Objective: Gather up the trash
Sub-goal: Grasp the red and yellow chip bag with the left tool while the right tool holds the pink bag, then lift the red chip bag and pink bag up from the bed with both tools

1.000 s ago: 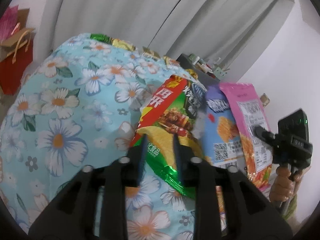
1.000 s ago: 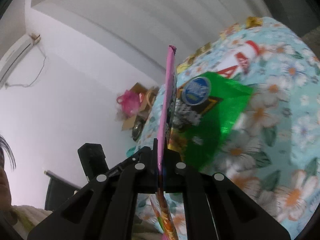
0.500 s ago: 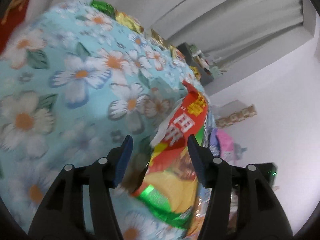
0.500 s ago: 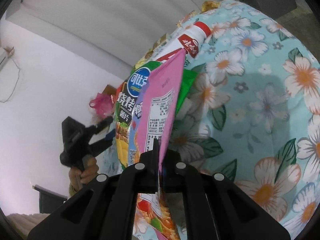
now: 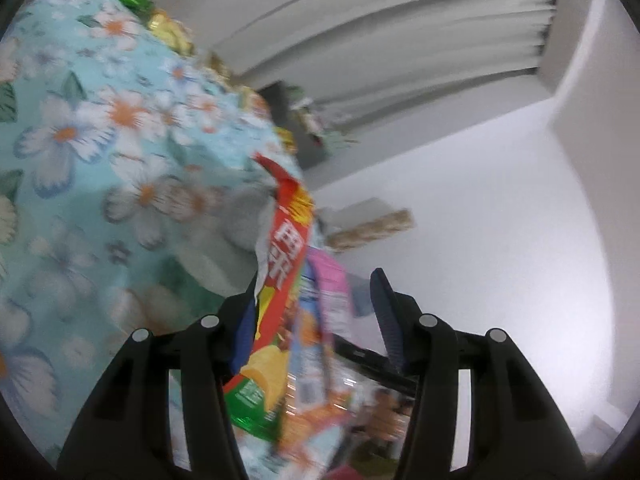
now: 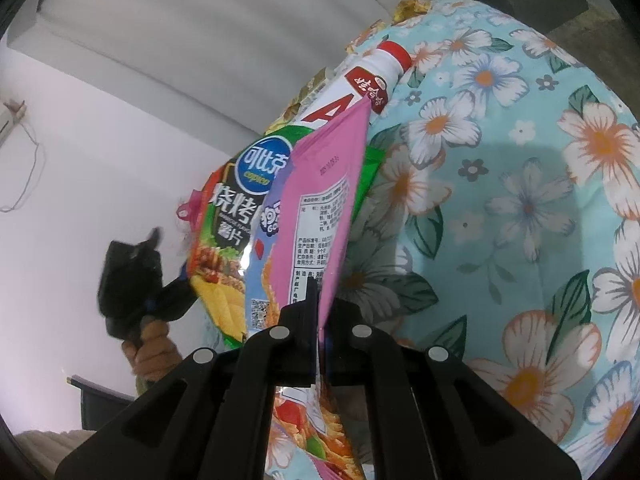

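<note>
Snack bags (image 6: pixel 280 240) over floral tablecloth (image 6: pixel 500 200); right fingers (image 6: pixel 310 308) pinch pink bag (image 6: pixel 324 200), left fingers (image 5: pixel 384 304) spread.

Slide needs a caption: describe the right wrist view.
Right gripper clamps pink snack bag above floral cloth; left gripper beside chip bags.
</note>
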A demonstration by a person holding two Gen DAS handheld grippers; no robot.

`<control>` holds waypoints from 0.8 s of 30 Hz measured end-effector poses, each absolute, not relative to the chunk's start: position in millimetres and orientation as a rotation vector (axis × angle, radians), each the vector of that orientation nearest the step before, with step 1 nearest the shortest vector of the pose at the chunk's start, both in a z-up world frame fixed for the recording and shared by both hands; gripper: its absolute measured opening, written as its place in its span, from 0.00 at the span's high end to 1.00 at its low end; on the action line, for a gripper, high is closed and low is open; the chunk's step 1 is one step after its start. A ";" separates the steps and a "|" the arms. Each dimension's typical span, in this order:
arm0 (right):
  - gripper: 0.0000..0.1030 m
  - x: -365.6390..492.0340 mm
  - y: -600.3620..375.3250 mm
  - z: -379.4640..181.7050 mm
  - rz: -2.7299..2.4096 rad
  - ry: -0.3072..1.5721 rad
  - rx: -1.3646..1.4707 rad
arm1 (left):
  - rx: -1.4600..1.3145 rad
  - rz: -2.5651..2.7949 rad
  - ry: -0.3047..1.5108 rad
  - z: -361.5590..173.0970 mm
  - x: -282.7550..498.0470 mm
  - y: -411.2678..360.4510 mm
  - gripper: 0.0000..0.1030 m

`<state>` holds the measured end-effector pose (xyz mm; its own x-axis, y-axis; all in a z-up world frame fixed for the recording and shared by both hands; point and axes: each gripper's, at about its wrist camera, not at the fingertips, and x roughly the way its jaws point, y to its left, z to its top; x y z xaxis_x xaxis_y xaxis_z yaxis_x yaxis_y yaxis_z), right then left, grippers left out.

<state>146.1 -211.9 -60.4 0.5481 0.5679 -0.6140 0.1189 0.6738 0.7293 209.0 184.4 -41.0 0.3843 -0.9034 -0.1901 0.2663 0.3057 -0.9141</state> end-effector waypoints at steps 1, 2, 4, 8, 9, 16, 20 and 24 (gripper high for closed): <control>0.97 147.8 -211.9 -62.1 0.301 0.976 0.816 | -0.942 -0.919 0.827 -40.2 205.8 183.3 0.53; 0.97 148.0 -212.1 -63.4 0.299 0.976 0.819 | -0.936 -0.919 0.828 -40.0 203.4 182.6 0.53; 0.97 148.5 -212.9 -66.2 0.295 0.977 0.826 | -0.883 -0.864 0.847 -40.4 201.0 177.1 0.53; 0.97 150.0 -215.5 -69.9 0.294 0.982 0.844 | -0.800 -0.786 0.913 -47.5 201.9 165.4 0.56; 0.97 150.2 -215.6 -69.2 0.293 0.982 0.846 | -0.809 -0.789 0.922 -50.1 201.1 165.1 0.56; 0.97 150.2 -216.8 -70.4 0.291 0.983 0.857 | -0.879 -0.807 0.982 -68.7 198.4 159.6 0.68; 0.97 151.8 -215.7 -73.0 0.288 0.982 0.861 | -0.859 -0.793 0.977 -67.0 197.3 153.9 0.84; 0.97 147.5 -218.0 -64.5 0.291 0.964 0.859 | -0.783 -0.779 0.948 -53.2 196.5 145.7 0.91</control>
